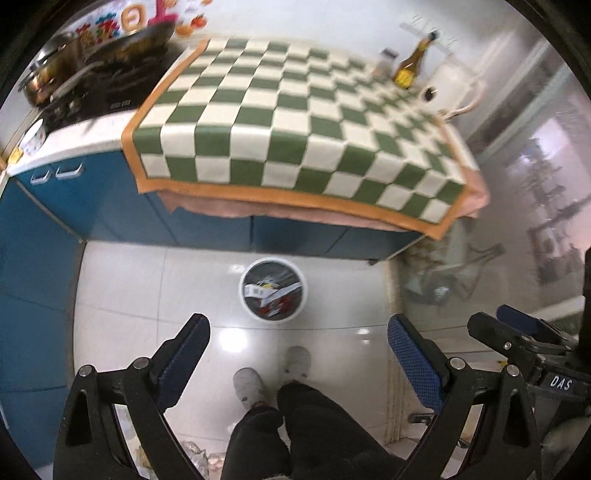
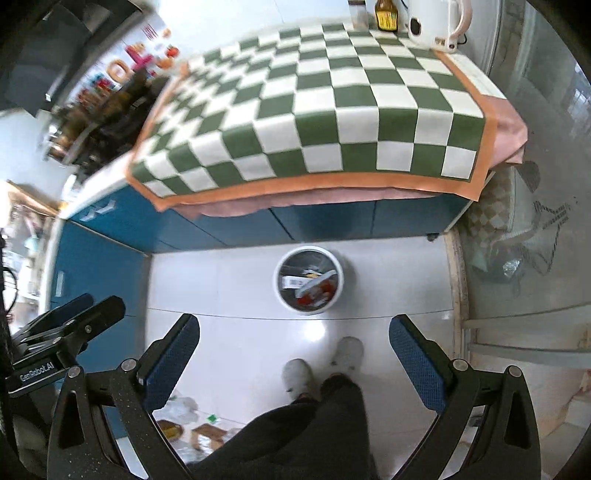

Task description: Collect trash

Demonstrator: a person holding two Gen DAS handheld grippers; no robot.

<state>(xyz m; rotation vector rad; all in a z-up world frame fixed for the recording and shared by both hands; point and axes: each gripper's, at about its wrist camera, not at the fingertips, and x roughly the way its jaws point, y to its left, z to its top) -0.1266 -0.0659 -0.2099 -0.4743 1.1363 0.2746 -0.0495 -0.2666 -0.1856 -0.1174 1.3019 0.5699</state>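
Claws [image 1: 298, 341] [image 2: 294, 341] wide, bin [image 2: 308, 280] near shoes [image 2: 321, 363]

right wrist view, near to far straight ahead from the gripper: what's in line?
Shoes → trash bin → blue cabinet → checkered cloth → bottle, kettle at the back.

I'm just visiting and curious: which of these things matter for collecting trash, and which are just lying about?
For the job:
- white bin on the floor, wrappers inside
- litter on the floor by the feet
- left gripper, right gripper, jaws open, empty

Just there:
- checkered cloth
- bottle
- kettle
- pan
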